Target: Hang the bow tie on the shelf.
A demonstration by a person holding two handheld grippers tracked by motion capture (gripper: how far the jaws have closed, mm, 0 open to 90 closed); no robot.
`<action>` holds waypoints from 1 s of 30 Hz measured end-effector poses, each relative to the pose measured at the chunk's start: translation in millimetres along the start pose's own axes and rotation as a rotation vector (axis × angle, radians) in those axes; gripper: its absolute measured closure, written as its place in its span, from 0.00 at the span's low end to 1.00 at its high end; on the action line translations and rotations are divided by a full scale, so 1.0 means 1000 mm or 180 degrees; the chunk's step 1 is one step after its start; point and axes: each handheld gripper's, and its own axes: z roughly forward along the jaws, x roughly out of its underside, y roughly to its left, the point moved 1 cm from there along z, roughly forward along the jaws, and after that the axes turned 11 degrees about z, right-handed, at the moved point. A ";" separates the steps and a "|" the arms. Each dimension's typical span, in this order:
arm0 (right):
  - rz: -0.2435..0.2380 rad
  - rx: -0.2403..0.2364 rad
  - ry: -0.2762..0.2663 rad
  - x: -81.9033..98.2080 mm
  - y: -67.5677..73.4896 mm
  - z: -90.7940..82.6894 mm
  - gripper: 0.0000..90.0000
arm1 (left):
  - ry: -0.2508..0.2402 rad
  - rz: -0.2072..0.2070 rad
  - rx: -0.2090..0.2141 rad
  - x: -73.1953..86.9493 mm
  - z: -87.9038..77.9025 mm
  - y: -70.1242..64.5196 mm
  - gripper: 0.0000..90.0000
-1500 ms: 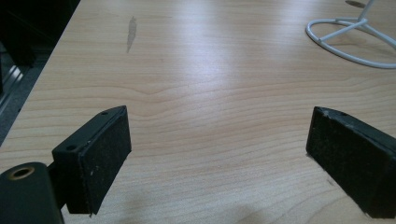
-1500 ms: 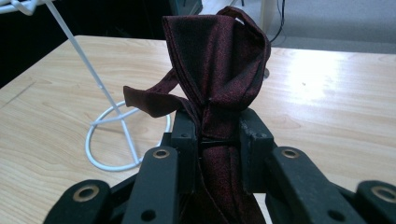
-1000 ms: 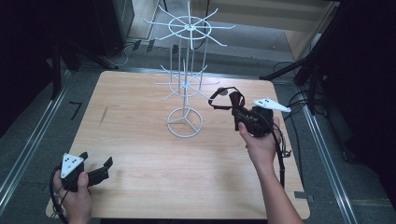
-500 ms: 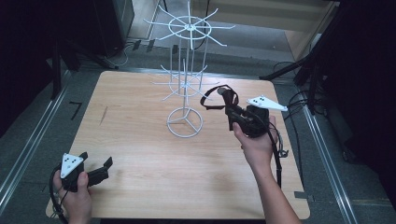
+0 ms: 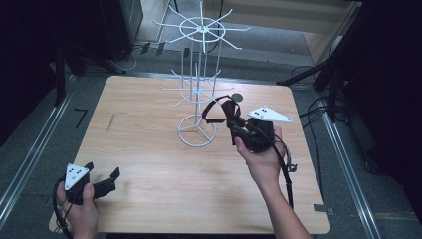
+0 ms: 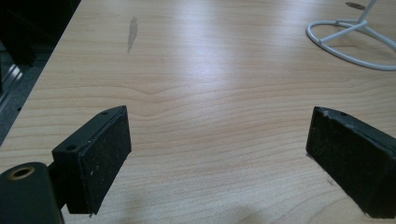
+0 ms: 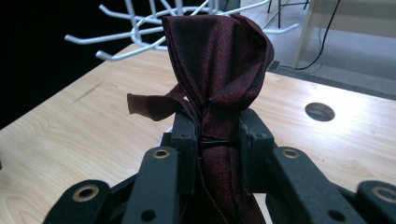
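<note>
Above the right half of the bench (image 5: 149, 209), right claw (image 5: 233, 119) clamped on a dark red bow tie (image 7: 219, 70), its black strap (image 5: 211, 110) looping out toward the white wire rack (image 5: 198, 94). Held off the wood, just beside the rack's ring base (image 5: 197, 130). Near the front left corner, left claw (image 5: 104, 180) low over bare wood, jaws spread wide, nothing between them. Round hole (image 7: 320, 111) in the bench behind the bow tie.

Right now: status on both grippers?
Left gripper open, idle near table corner. Right gripper shut on dark red bow tie, beside white wire rack.
</note>
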 end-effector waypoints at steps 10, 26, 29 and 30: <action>-0.0104 0.0015 0.0101 0.014 0.013 0.016 0.81 | 0.0003 0.0005 -0.0002 0.000 0.000 0.000 0.08; -0.0254 0.0128 0.0299 0.041 0.016 0.043 0.81 | 0.0009 0.0015 -0.0007 0.000 0.001 -0.001 0.08; -0.0251 0.0138 0.0337 0.045 0.014 0.048 0.80 | 0.0010 0.0013 -0.0011 0.000 0.001 -0.001 0.08; -0.0246 0.0143 0.0348 0.046 0.013 0.050 0.80 | 0.0015 0.0016 -0.0013 0.000 0.001 -0.001 0.08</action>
